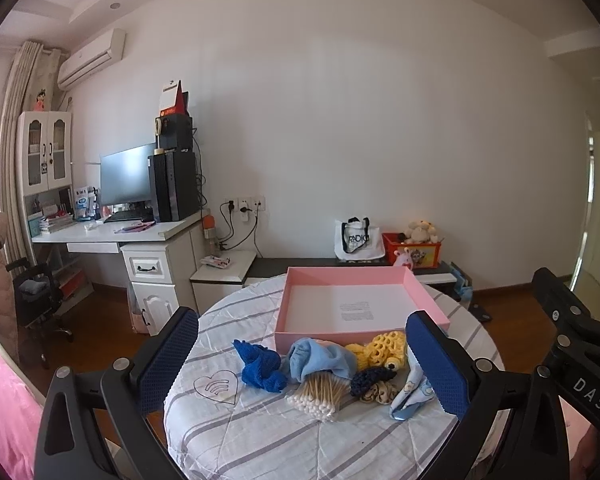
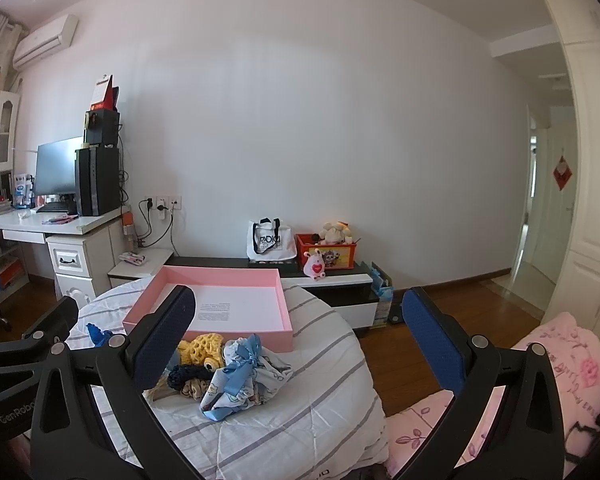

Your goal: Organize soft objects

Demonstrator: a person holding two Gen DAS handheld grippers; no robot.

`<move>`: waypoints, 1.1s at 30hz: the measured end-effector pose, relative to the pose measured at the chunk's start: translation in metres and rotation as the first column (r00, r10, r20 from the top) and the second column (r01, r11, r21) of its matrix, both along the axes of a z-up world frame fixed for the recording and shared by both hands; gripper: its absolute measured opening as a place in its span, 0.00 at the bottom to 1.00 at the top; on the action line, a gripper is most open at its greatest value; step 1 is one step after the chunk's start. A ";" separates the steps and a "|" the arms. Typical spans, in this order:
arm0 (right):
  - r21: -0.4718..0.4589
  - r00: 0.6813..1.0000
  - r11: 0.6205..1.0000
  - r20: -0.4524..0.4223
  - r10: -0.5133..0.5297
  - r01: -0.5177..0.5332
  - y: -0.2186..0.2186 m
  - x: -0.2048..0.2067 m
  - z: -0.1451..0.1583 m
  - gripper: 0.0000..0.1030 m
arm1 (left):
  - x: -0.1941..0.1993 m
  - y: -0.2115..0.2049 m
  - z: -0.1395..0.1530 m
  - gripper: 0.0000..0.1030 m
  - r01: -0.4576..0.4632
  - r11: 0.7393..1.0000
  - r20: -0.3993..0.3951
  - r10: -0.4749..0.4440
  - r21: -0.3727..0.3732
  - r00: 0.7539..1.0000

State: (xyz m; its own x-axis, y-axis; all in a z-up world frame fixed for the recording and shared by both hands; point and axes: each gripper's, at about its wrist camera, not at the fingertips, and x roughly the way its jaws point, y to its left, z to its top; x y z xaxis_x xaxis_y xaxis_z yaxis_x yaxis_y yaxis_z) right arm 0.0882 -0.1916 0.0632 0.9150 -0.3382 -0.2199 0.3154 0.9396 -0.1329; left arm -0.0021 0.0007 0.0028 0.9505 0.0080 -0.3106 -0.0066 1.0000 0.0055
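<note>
Nothing has been sorted yet: the pink tray (image 1: 362,280) sits empty on the striped quilt (image 1: 260,440), and the soft things lie in a heap just in front of its near wall. The left gripper (image 1: 304,364) hangs above the heap with its jaws spread wide and nothing between them; the right gripper (image 2: 300,344) is likewise wide and empty, off toward the heap's right side.

The heap holds a dark blue knitted piece (image 1: 260,366), a light blue cloth (image 1: 320,360) draped partly over a bundle of cotton swabs (image 1: 318,396), a yellow crocheted toy (image 1: 380,350), a navy scrunchie (image 1: 370,380) touching a tan one (image 1: 380,393), and a printed pouch with a blue ribbon (image 2: 242,380).

The likely next move is to lower one gripper onto a single item and close on it. The pieces overlap, so a careless pinch could drag a neighbour along.
</note>
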 end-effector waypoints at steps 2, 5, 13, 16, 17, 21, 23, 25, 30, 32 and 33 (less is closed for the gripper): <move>0.000 1.000 1.000 -0.001 0.000 0.000 0.000 0.000 0.000 1.00 | 0.000 0.000 0.000 1.00 0.002 1.000 -0.002 -0.002 -0.004 1.000; 0.001 1.000 1.000 -0.002 0.004 -0.004 0.000 0.000 0.000 1.00 | 0.001 0.000 0.000 1.00 0.005 1.000 -0.004 -0.005 -0.005 1.000; -0.001 1.000 1.000 -0.002 0.005 -0.005 0.001 0.000 0.000 1.00 | 0.002 0.003 0.000 1.00 -0.001 1.000 -0.007 0.001 -0.010 1.000; -0.004 1.000 1.000 -0.004 0.007 -0.007 0.002 0.000 0.000 1.00 | 0.001 0.003 0.001 1.00 -0.007 1.000 -0.007 0.007 -0.007 1.000; -0.006 1.000 1.000 -0.005 0.007 -0.007 0.002 0.000 0.000 1.00 | 0.002 0.002 0.001 1.00 -0.008 1.000 -0.008 0.008 -0.006 1.000; -0.006 1.000 1.000 -0.003 0.010 -0.010 0.002 0.000 -0.001 1.00 | 0.002 0.002 0.000 1.00 -0.009 1.000 -0.007 0.009 -0.004 1.000; -0.007 1.000 1.000 -0.003 0.009 -0.009 0.002 0.000 -0.001 1.00 | 0.002 0.001 0.000 1.00 -0.013 1.000 -0.004 0.013 0.002 1.000; -0.008 1.000 1.000 -0.004 0.010 -0.010 0.002 0.000 -0.001 1.00 | 0.002 0.000 0.000 1.00 -0.017 1.000 -0.003 0.018 0.004 1.000; -0.008 1.000 1.000 -0.007 0.012 -0.012 0.003 0.001 -0.002 1.00 | 0.003 0.000 0.000 1.00 -0.015 1.000 -0.011 0.015 0.002 1.000; -0.007 1.000 1.000 -0.007 0.012 -0.012 0.003 0.001 -0.002 1.00 | 0.004 0.002 0.001 1.00 -0.014 1.000 -0.013 0.014 0.001 1.000; -0.006 1.000 1.000 -0.008 0.013 -0.013 0.002 0.001 -0.003 1.00 | 0.004 0.002 0.000 1.00 -0.014 1.000 -0.014 0.014 0.000 1.000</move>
State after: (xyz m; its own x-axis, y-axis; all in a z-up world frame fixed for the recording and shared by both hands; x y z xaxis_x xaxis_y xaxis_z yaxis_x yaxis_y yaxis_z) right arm 0.0892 -0.1891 0.0607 0.9176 -0.3277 -0.2250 0.3020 0.9427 -0.1414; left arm 0.0022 0.0026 0.0032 0.9457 0.0211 -0.3242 -0.0204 0.9998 0.0055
